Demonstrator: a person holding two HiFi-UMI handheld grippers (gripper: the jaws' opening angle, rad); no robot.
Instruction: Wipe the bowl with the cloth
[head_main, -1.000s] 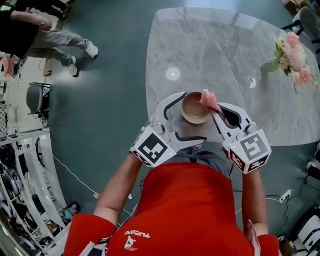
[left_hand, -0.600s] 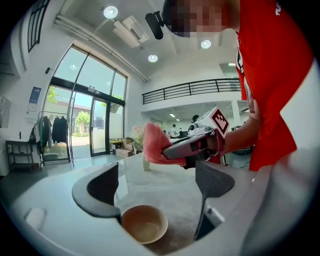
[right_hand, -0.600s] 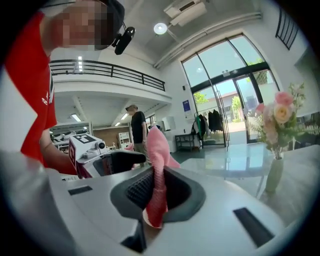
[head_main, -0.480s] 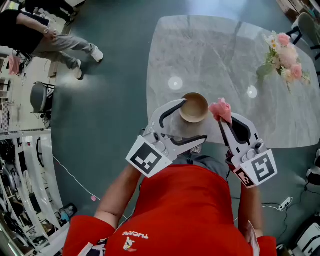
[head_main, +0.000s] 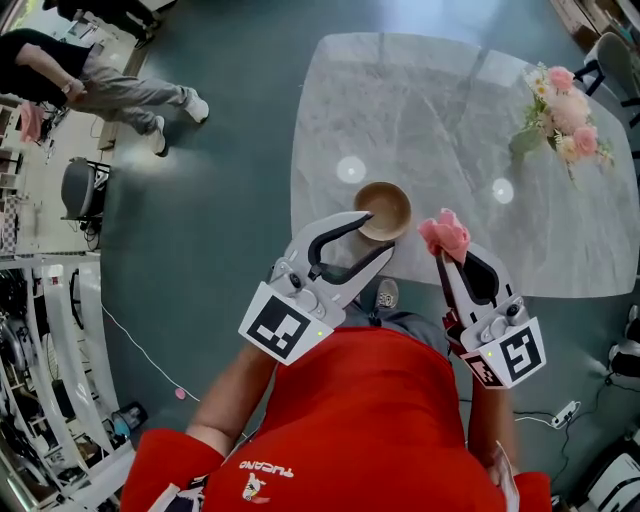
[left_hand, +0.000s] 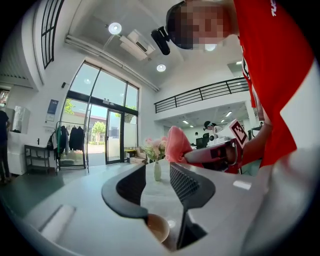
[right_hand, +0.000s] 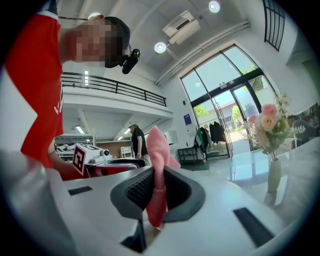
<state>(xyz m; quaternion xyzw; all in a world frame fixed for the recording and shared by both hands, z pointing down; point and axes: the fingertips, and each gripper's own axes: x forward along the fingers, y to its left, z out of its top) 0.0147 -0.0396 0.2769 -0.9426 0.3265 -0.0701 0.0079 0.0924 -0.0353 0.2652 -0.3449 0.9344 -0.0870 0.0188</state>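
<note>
A small wooden bowl stands near the front edge of the marble table. My left gripper reaches to the bowl's near left side. Its jaws are closing, with a gap still between them. In the left gripper view the bowl shows low between the jaws of that gripper, and no pad visibly presses on it. My right gripper is to the right of the bowl, apart from it, shut on a pink cloth. The cloth sticks up from the shut right gripper.
A vase of pink flowers stands at the table's far right. Two bright light reflections lie on the tabletop. A person walks on the grey floor at the upper left, near a chair. Shelving lines the left edge.
The left gripper's jaws have narrowed from wide open at the bowl's near side. The right gripper has carried the pink cloth off the bowl's rim and to the right.
</note>
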